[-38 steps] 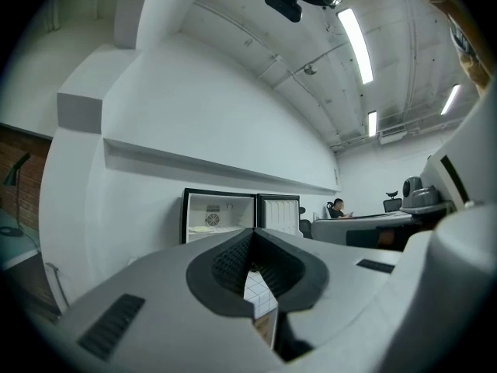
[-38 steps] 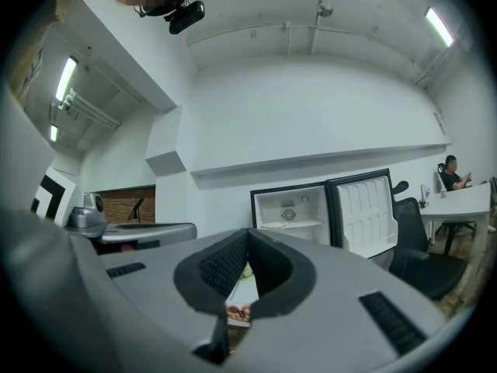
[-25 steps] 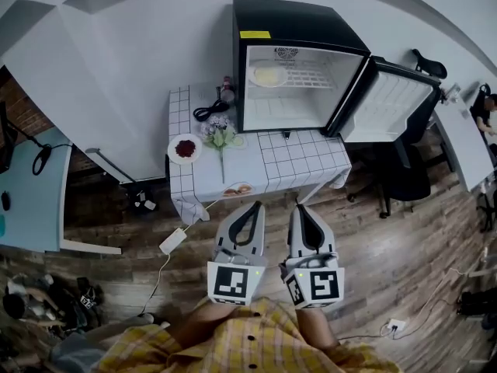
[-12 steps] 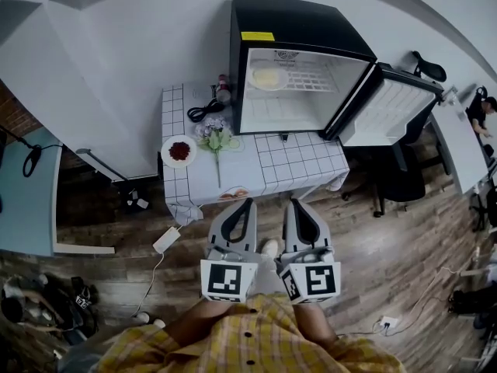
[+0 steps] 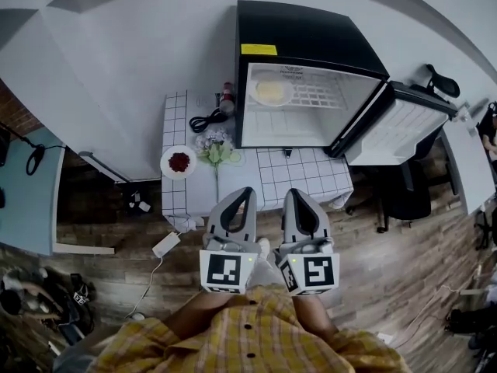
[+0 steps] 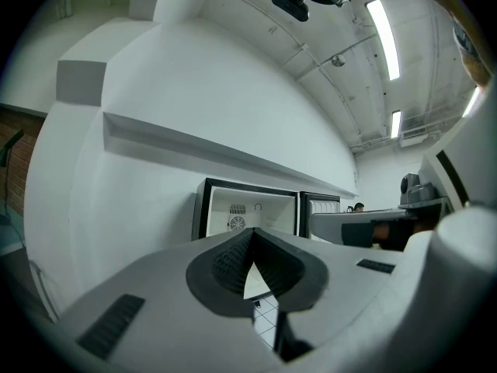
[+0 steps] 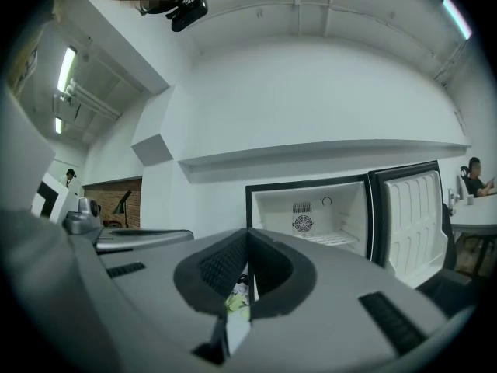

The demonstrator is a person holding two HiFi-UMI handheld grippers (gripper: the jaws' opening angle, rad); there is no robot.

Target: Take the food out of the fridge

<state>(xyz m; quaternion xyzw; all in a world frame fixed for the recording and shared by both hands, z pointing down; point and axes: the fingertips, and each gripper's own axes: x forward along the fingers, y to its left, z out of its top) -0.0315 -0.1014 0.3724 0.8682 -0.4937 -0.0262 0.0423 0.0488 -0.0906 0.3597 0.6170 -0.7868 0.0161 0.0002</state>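
1. A white wall and a wood-plank floor (image 5: 373, 255) frame a small table (image 5: 307, 179) in a grid-patterned cloth, just ahead of both grippers.
2. On the table, beyond the gripper tips, stands a black fridge (image 5: 311, 41), its door (image 5: 396, 127) swung wide to the right.
3. On the fridge's upper wire shelf sits a plate of pale yellow food (image 5: 270, 92), round and flat, well ahead of the grippers.
4. Ahead and to the left of the left gripper (image 5: 243, 196), a plate of red food (image 5: 179, 162) lies beside flowers (image 5: 216, 148).
5. The left gripper and the right gripper (image 5: 296, 196) point level, each with its jaws pressed together on nothing.
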